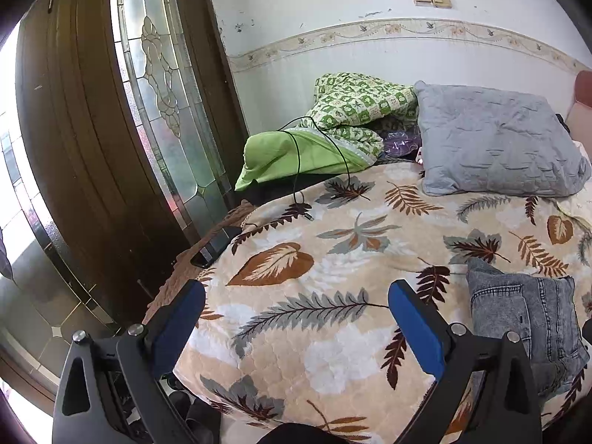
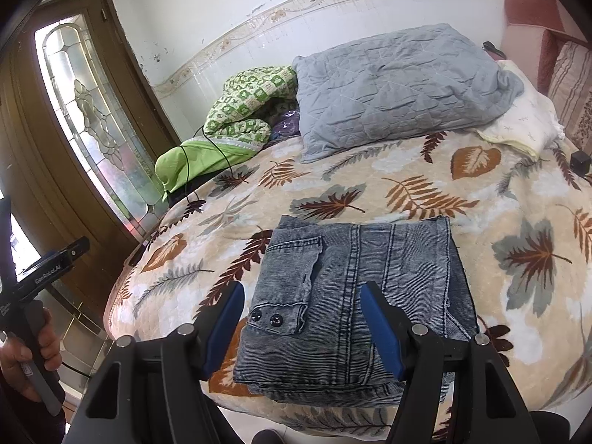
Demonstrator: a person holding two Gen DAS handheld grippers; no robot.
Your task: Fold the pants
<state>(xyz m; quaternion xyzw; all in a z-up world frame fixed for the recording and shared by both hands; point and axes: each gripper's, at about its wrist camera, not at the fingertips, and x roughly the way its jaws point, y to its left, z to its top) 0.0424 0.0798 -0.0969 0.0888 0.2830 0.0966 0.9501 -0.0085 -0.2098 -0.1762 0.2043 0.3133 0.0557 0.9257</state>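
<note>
Grey denim pants (image 2: 355,303) lie folded into a compact rectangle near the front edge of the bed, cargo pocket and two buttons facing up. In the left wrist view the same pants (image 1: 525,314) show at the right edge. My right gripper (image 2: 301,303) hovers over the near part of the pants, its blue pads wide apart and holding nothing. My left gripper (image 1: 296,299) is open over the bare leaf-print blanket (image 1: 333,259), left of the pants. The left tool also appears at the left of the right wrist view, held by a hand (image 2: 22,355).
A grey-blue pillow (image 2: 396,85) and a green patterned quilt (image 2: 244,111) lie at the back of the bed. A black cable (image 1: 314,155) trails over the green cloth. A dark phone (image 1: 214,246) sits at the bed's left edge beside the wooden door (image 1: 92,129).
</note>
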